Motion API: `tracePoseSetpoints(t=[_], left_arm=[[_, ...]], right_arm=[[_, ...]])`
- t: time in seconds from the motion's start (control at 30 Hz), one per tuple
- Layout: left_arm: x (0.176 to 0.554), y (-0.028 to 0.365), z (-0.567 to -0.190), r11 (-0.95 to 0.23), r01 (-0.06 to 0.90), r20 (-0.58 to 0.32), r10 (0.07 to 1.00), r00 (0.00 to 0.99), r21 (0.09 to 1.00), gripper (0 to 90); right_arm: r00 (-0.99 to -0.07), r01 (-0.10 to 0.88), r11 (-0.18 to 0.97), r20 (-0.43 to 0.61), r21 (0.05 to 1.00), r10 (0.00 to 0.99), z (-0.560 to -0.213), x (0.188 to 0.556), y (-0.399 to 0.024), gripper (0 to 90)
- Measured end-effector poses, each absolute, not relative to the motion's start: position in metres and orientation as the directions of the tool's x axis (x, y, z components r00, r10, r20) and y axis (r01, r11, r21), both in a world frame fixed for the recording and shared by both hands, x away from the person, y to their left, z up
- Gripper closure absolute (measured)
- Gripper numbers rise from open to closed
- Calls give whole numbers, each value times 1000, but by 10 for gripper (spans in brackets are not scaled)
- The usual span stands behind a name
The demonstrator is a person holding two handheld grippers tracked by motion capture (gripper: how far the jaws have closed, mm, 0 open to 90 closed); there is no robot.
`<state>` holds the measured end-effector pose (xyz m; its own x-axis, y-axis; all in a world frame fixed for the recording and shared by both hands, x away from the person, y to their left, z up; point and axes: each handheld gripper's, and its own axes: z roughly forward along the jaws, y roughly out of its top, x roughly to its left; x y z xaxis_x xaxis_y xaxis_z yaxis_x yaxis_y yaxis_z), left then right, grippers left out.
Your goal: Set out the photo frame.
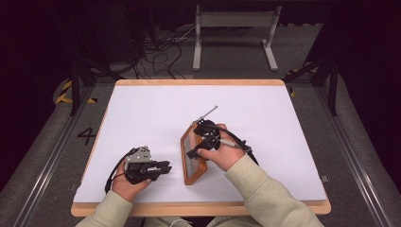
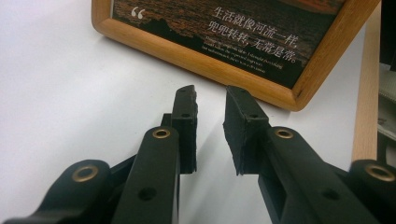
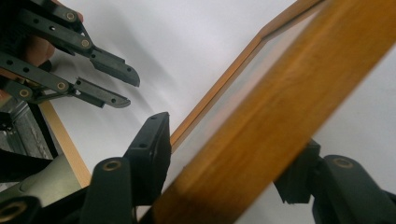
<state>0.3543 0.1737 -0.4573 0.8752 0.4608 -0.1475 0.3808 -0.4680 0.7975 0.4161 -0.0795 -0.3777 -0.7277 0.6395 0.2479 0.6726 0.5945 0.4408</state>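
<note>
Frame point(image 1: 193, 156) stands tilted near the bench's point(image 1: 142, 104) front edge, between my right claw's point(image 3: 224, 186) spread jaws; my left claw point(image 1: 163, 167) is spread, empty, just beside it.

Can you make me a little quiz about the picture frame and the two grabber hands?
1. True or false: the left gripper has the wooden picture frame between its fingers.
2. Which gripper straddles the frame's wooden edge? A) left B) right C) both
3. What kind of writing is printed on the picture in the frame?

Key:
1. False. Its fingers are apart with nothing between them, and the frame lies just ahead of them on the white table.
2. B. In the right gripper view, the right gripper has one finger on each side of the edge.
3. Chinese characters, in white.
</note>
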Motion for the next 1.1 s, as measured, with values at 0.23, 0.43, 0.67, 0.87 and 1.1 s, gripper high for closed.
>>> tracePoseSetpoints(t=[0.23,0.43,0.67,0.87,1.1], left_arm=[[355,174,-458,-465,378,-143,465,874,800,742],[356,175,-458,-465,378,-142,465,874,801,742],[356,178,-457,-453,382,-145,474,869,805,744],[356,178,-458,-450,387,-151,475,867,805,743],[356,178,-459,-451,385,-149,473,868,805,743]], right_arm=[[-691,712,563,282,419,665,-380,415,-78,473],[-658,743,533,300,404,690,-381,414,-79,499],[-610,782,492,308,382,730,-380,412,-79,558],[-574,806,450,316,385,756,-374,415,-84,663],[-598,790,472,318,392,736,-368,418,-87,699]])
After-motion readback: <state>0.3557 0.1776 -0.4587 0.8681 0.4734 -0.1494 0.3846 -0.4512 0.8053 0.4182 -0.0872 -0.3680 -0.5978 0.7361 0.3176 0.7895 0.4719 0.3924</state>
